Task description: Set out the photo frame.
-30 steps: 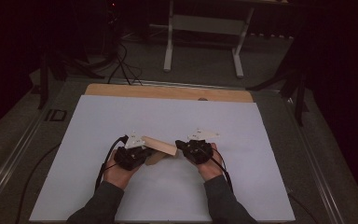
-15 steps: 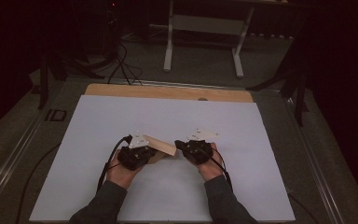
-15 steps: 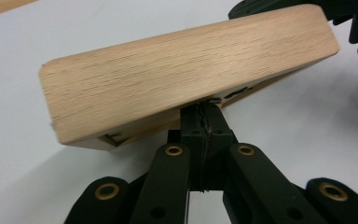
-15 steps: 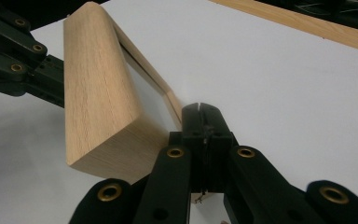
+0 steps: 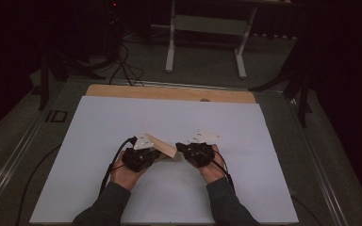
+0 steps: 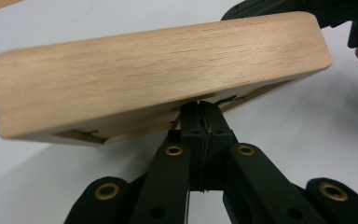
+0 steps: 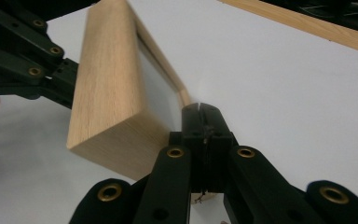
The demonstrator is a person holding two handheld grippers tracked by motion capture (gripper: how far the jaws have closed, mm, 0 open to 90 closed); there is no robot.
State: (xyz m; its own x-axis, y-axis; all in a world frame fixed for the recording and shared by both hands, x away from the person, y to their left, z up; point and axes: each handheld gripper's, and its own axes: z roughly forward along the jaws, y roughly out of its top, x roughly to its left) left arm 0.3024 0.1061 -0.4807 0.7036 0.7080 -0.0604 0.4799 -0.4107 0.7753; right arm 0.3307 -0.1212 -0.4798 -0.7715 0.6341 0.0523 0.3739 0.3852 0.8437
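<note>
A light wooden frame [image 5: 162,147] is held just above the white table sheet [image 5: 169,117], between my two grippers, near the front centre. My left gripper [image 5: 156,153] is shut on the frame's lower inner lip; in the left gripper view the frame [image 6: 158,70] spans the picture above the shut jaws of this gripper [image 6: 200,108]. My right gripper [image 5: 182,149] is shut on the frame's thin rim at its other end. From the right gripper view the frame [image 7: 107,84] stands on edge to the left of my right gripper [image 7: 200,111], with the left gripper [image 7: 37,60] behind it.
A wooden strip [image 5: 169,93] runs along the far edge of the white sheet. Beyond the table stand white table legs [image 5: 172,37] and cables [image 5: 122,61] on a dark floor. Metal rails [image 5: 23,141] border the table's sides.
The left hand and its end of the frame have edged slightly right and away. Both grips are unchanged.
</note>
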